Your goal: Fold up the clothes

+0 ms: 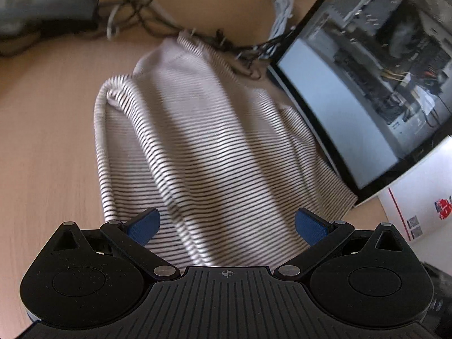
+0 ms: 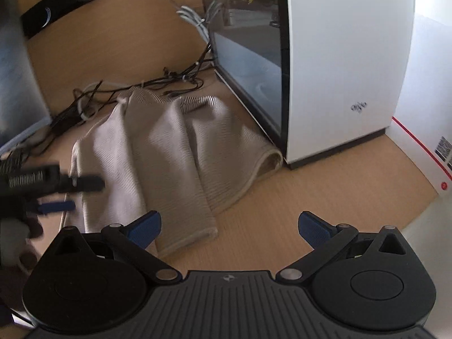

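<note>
A striped top (image 1: 197,141) lies rumpled on the wooden desk (image 1: 48,147), partly folded into long ridges. Its far end touches a tangle of cables (image 1: 158,25) toward the back edge. Its right side lies against the base of a glass-sided PC case (image 2: 325,70).

The left gripper (image 1: 227,226) hovers just above the near end of the top, jaws spread wide with nothing between them; its blue pads (image 1: 144,226) flank the cloth.

The right gripper (image 2: 228,227) is also wide and empty, over bare desk near the front edge, just right of the top's near hem. A white box (image 2: 440,147) stands beside the case.
</note>
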`<state>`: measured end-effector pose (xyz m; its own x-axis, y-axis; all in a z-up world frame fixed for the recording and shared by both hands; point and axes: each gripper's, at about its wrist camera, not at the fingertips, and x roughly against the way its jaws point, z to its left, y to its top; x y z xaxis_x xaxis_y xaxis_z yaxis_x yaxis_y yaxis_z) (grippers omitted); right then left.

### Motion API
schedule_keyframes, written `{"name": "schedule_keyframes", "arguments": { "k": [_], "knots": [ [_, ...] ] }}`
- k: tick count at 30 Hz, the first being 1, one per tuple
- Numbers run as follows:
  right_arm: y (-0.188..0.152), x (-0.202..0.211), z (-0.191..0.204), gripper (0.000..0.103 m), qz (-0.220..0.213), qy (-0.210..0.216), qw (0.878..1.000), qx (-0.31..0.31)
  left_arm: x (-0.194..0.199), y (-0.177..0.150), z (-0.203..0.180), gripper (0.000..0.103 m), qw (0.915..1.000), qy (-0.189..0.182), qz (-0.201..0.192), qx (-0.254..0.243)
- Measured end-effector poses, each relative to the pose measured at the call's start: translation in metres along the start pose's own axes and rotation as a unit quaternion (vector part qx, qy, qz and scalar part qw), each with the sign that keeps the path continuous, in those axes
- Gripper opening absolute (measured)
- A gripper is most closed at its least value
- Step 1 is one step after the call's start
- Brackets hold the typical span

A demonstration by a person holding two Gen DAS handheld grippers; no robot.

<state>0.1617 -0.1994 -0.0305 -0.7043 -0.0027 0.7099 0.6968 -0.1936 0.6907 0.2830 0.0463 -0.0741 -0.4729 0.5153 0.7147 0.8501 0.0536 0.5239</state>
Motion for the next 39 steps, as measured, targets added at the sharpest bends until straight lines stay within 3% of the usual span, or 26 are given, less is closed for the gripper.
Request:
{"name": "schedule_keyframes", "arguments": {
  "k": [3, 6, 9, 13, 20, 23, 27, 33, 35, 37, 38, 39],
  "knots": [
    [0.016, -0.018, 0.01, 0.103, -0.003, 0.0, 1.0, -0.016, -0.003, 0.0, 0.017, 0.103, 0.9996, -0.028, 0.009, -0.001],
    [0.031, -0.048, 0.016, 0.103, -0.003, 0.017, 0.999, -0.039, -0.001, -0.004, 0.024, 0.103, 0.9981, -0.051, 0.014, -0.032],
    [0.045, -0.082, 0.02, 0.103, 0.002, 0.038, 0.998, -0.046, 0.002, -0.01, 0.024, 0.103, 0.9968, -0.049, 0.015, -0.061],
    [0.045, -0.119, 0.025, 0.103, 0.036, 0.08, 0.994, -0.065, 0.015, -0.021, 0.022, 0.103, 0.9977, -0.028, 0.013, -0.06],
    [0.006, -0.083, 0.02, 0.103, 0.061, 0.181, 0.98, -0.052, 0.055, -0.059, 0.024, 0.103, 0.9987, 0.042, 0.01, -0.026],
    [-0.015, -0.061, 0.013, 0.103, 0.07, 0.217, 0.972, -0.06, 0.073, -0.067, 0.037, 0.103, 0.999, 0.035, 0.012, 0.026],
    [-0.026, -0.055, 0.006, 0.103, 0.064, 0.247, 0.962, -0.095, 0.089, -0.067, 0.045, 0.096, 0.9925, -0.014, -0.002, 0.121],
    [-0.016, -0.061, -0.013, 0.103, 0.087, 0.275, 0.948, -0.133, 0.068, -0.063, 0.034, 0.094, 0.9951, 0.006, 0.001, 0.099],
    [-0.017, -0.061, -0.017, 0.103, 0.089, 0.285, 0.943, -0.145, 0.061, -0.056, 0.031, 0.076, 0.995, 0.001, -0.004, 0.1],
    [-0.018, -0.06, -0.022, 0.103, 0.091, 0.292, 0.938, -0.165, 0.057, -0.052, 0.025, 0.028, 0.9963, 0.009, -0.015, 0.084],
    [-0.018, -0.061, -0.023, 0.103, 0.092, 0.293, 0.935, -0.175, 0.056, -0.05, 0.022, 0.017, 0.9968, 0.013, -0.021, 0.076],
    [-0.019, -0.061, -0.024, 0.103, 0.093, 0.294, 0.933, -0.185, 0.058, -0.045, 0.02, 0.012, 0.997, 0.017, -0.032, 0.068]
  ]
}}
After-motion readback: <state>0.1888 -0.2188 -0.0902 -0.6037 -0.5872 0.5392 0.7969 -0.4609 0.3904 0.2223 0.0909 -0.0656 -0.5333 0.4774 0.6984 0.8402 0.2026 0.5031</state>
